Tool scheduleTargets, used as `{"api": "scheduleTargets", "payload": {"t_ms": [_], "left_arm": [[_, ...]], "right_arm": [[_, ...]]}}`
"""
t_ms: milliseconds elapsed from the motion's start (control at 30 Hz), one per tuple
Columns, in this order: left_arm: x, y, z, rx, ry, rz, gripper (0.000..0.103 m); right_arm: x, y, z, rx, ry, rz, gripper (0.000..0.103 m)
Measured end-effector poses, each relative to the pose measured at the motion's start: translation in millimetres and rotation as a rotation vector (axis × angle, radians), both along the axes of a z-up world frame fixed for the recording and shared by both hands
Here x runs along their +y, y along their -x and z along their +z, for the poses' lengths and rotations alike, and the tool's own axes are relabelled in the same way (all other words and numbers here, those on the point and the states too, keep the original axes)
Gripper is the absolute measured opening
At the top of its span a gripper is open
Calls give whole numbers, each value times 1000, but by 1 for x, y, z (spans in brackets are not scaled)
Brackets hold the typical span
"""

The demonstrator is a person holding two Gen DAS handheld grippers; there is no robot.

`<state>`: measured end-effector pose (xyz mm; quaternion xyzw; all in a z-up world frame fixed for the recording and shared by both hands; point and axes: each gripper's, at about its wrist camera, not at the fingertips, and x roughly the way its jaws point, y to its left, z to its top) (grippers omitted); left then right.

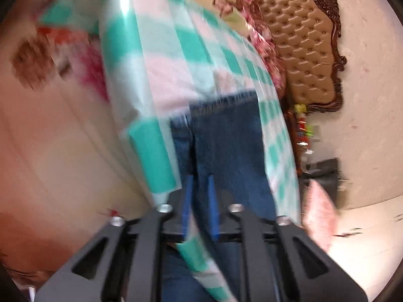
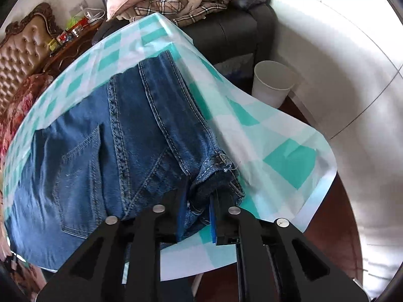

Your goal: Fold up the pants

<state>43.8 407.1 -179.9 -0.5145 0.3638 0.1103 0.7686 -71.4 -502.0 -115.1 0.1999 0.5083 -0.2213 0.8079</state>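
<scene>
In the left wrist view, which is motion-blurred, a cream bedcover with red and brown flower prints (image 1: 50,115) fills the side left of the jeans. Next comes the teal-and-white checked cloth (image 1: 161,58), which runs up and away behind the jeans and also drapes down across the gripper base. The jeans (image 1: 224,146) hang or lie straight ahead of the left gripper (image 1: 200,178), whose blue fingers (image 1: 187,201) stand narrow with denim between them and appear to pinch it; the blur keeps the contact from being certain. Right of the jeans stands a tufted tan headboard (image 1: 299,40) with a carved dark frame, and below it a pink cushion (image 1: 320,214).

In the right wrist view, the same headboard (image 2: 20,52) sits far left of the jeans. The jeans (image 2: 105,136) lie spread on the checked cloth (image 2: 282,151) covering the desk, back pocket and seams facing up, a leg stretching away toward the far edge. The right gripper (image 2: 196,196) is closed on a bunched, stitched edge of the denim at the near right corner of the jeans, the fabric wedged between its blue fingers (image 2: 181,216). Beyond the jeans, a pile of plaid blankets (image 2: 191,2) rests on a dark sofa (image 2: 234,32). Right of the jeans, past the cloth's hanging corner, a white bin (image 2: 273,83) stands on the floor.
</scene>
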Motion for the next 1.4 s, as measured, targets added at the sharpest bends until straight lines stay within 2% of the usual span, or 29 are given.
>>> {"api": "scheduleTargets", "payload": {"t_ms": [33, 100, 133, 167, 233, 267, 333, 433, 467, 500, 533, 567, 633, 667, 700, 733, 833, 867, 933, 967, 1000, 1033, 1100, 1233, 1267, 1333, 1400], "left_arm": [[0, 1, 10, 8, -56, 14, 33], [-5, -3, 28, -8, -139, 12, 35], [-12, -12, 40, -29, -200, -21, 38], [-17, -17, 46, -37, -234, -46, 41], [-36, -45, 62, -43, -374, -152, 43], [-41, -53, 63, -38, -418, -177, 43], [-48, -85, 64, 9, -567, -247, 42], [-53, -128, 56, 41, -658, -382, 38], [-54, -143, 49, 73, -698, -436, 35], [-51, -153, 43, 126, -742, -445, 32], [-45, -159, 35, 209, -797, -431, 27], [-32, -159, 30, 292, -828, -377, 30], [-15, -152, 35, 328, -810, -278, 29], [-13, -148, 38, 338, -824, -256, 28], [-17, -142, 43, 311, -846, -259, 28], [-26, -137, 49, 264, -855, -281, 30], [-78, -117, 69, 68, -915, -378, 57], [-101, -110, 74, 5, -936, -423, 61], [-137, -105, 77, -42, -923, -519, 61], [-157, -100, 78, -65, -907, -565, 63], [-167, -99, 79, -76, -900, -582, 63], [-182, -96, 80, -84, -888, -609, 64], [-210, -86, 80, -90, -878, -657, 64], [-253, -75, 75, -91, -877, -713, 63], [-260, -71, 74, -86, -866, -715, 59], [-269, -67, 74, -87, -832, -706, 53], [-276, -57, 71, -98, -783, -714, 51]], "right_arm": [[0, 1, 1, 6, 11, -2, 20], [-2, 7, 9, 5, 39, -31, 36], [-4, 12, 16, 13, 88, -63, 59], [-6, 17, 25, 15, 169, -99, 72], [-8, 25, 38, 26, 264, -127, 72], [-9, 27, 43, 18, 281, -132, 72], [-9, 26, 51, -10, 287, -107, 72], [-2, 17, 58, -31, 293, -61, 73], [4, 10, 60, -39, 295, -43, 75], [7, 5, 61, -50, 299, -29, 75], [11, -3, 62, -59, 303, -14, 77], [17, -10, 65, -74, 314, 14, 78], [25, -22, 68, -99, 334, 54, 82], [28, -31, 68, -106, 340, 72, 83], [31, -41, 66, -106, 336, 93, 83], [36, -52, 63, -109, 326, 123, 83], [55, -86, 48, -143, 297, 267, 82], [60, -99, 40, -126, 315, 296, 81], [61, -119, 25, -107, 355, 325, 80], [55, -129, 14, -64, 409, 299, 78], [45, -135, 6, -29, 421, 264, 74], [32, -135, 5, -63, 341, 237, 75], [19, -131, 3, -86, 273, 188, 76], [28, -127, 3, -86, 311, 144, 78], [30, -125, 7, -87, 309, 118, 78], [37, -109, 22, -138, 310, 74, 81], [53, -92, 32, -191, 301, 94, 82]]}}
